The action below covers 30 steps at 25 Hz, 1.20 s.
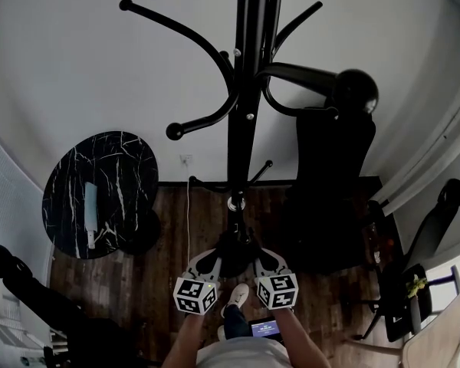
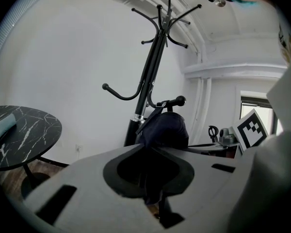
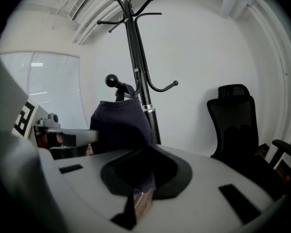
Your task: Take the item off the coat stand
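The left gripper and the right gripper are both closed. Each pinches the lower edge of the dark blue fabric bag, and a fold of cloth runs down into the seam between each pair of jaws. The two tips converge on the bag from either side, directly in front of the person. This likely spreads the load over two pinch points and keeps the soft cloth from swinging or slipping. The bag sits close against the pole of the coat stand, and its strap rises toward the ball-tipped hook. Whether the strap loop bears on the hook cannot be confirmed. On this evidence the bag is gripped but not yet clear of the stand, and the strap must travel outward past the ball end. The marble side table stands to the left and the office chair to the right, both apart from the bag.
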Available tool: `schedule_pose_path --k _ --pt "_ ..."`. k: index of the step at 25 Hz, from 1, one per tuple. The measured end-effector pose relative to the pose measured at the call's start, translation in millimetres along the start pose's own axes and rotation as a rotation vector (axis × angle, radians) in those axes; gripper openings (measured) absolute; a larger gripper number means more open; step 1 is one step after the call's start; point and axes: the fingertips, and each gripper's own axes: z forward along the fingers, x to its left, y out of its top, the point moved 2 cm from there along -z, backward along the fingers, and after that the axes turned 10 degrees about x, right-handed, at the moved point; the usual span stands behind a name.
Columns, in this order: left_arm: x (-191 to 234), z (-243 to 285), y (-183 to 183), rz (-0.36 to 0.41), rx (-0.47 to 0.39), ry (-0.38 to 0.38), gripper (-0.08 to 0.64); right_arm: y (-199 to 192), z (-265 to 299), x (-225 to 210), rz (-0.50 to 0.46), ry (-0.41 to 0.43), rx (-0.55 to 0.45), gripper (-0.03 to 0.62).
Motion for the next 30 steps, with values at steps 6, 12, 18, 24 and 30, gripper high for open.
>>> schedule_pose_path --k 6,12,18,24,30 --pt "8 8 1 0.0 0.009 0.003 0.031 3 10 -4 -0.007 -0.006 0.009 0.028" --pt "13 12 3 0.008 0.015 0.009 0.031 4 16 -4 -0.023 -0.014 0.008 0.028" --pt "18 22 2 0.002 0.021 0.006 0.031 8 24 -11 -0.046 -0.038 0.007 0.028" --pt "24 30 4 0.008 0.024 0.016 0.032 12 32 -15 -0.054 -0.042 0.009 0.028" --pt "32 35 9 0.0 0.016 0.024 0.032 17 38 -16 -0.062 -0.043 0.015 0.028"
